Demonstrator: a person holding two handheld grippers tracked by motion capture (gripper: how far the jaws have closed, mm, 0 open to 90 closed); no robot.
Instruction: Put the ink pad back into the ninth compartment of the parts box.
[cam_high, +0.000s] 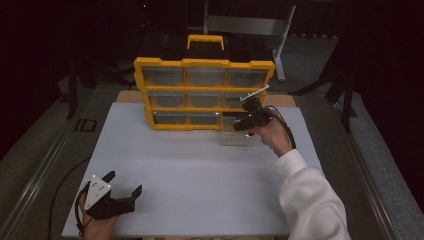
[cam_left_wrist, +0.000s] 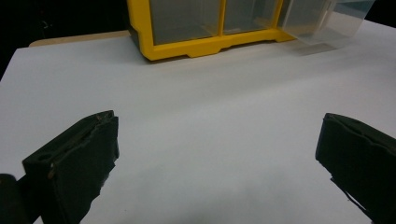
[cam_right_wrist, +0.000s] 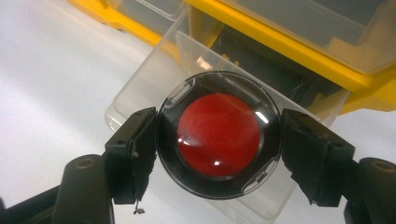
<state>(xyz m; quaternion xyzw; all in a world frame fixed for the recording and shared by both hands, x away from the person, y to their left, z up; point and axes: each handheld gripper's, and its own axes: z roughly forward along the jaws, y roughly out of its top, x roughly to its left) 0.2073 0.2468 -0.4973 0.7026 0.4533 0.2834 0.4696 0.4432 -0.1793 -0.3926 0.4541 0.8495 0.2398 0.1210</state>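
A round black disc with a red centre (cam_right_wrist: 218, 134) under a clear cover sits between the pads of my right gripper (cam_right_wrist: 219, 142), which is shut on it. The disc hangs over a clear plastic drawer (cam_right_wrist: 149, 84) pulled out of the bottom right slot of a yellow drawer cabinet (cam_high: 205, 90). In the high view my right gripper (cam_high: 250, 117) is at the cabinet's lower right, above the pulled-out drawer (cam_high: 234, 137). My left gripper (cam_high: 124, 183) rests near the table's front left corner, open with nothing between its fingers (cam_left_wrist: 79, 154).
The cabinet (cam_left_wrist: 187, 46) stands at the back of a white table (cam_high: 190, 170) and holds several clear drawers. The pulled-out drawer (cam_left_wrist: 322, 23) juts toward the front. A metal stand (cam_high: 250, 25) rises behind the cabinet. Dark floor surrounds the table.
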